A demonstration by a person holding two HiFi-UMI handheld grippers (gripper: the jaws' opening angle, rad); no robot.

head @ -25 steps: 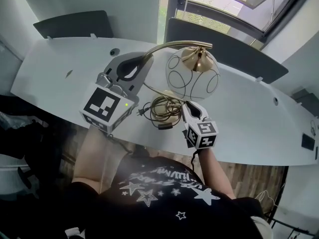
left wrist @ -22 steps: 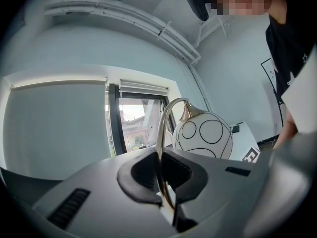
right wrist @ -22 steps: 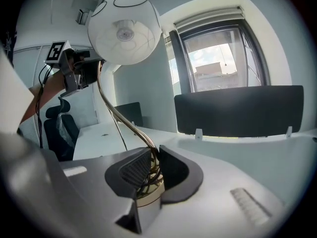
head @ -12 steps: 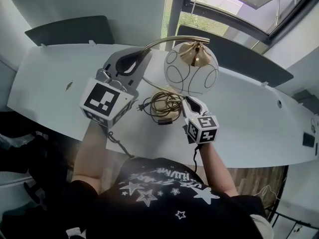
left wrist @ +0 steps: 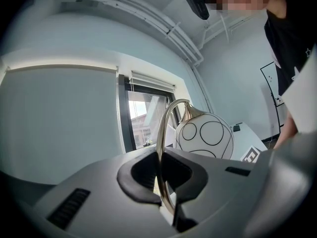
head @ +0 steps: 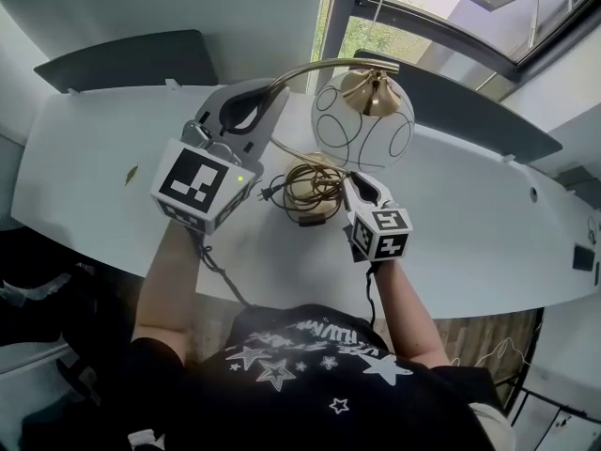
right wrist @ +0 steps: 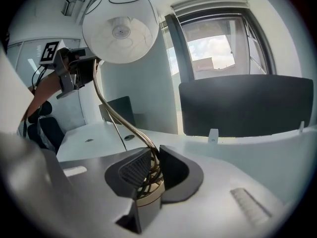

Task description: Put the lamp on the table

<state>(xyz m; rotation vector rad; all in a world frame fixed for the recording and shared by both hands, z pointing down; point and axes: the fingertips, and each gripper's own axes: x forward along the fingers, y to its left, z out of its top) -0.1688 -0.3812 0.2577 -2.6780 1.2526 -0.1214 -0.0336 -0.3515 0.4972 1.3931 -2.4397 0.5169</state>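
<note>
A lamp with a white globe shade (head: 363, 130) marked with black rings, a curved brass neck (head: 310, 69) and a brass base (head: 302, 194) wrapped in coiled cord hangs over the white table (head: 94, 158) near its front edge. My left gripper (head: 252, 116) is shut on the brass neck (left wrist: 161, 148), with the globe (left wrist: 204, 137) just beyond it. My right gripper (head: 349, 184) is shut on the base (right wrist: 148, 195), its pads pressing the cord coil where the neck starts. In the right gripper view the globe (right wrist: 120, 26) hangs overhead. Whether the base touches the table I cannot tell.
Two dark chair backs (head: 122, 59) (head: 460, 101) stand behind the table, under a window. A round cable hole (head: 532, 194) sits at the table's right, and a small dark scrap (head: 130, 172) lies at its left. The plug end of the cord (head: 266, 198) dangles left of the base.
Both grippers have carried the lamp forward, further over the table. The grips on neck and base are unchanged.
</note>
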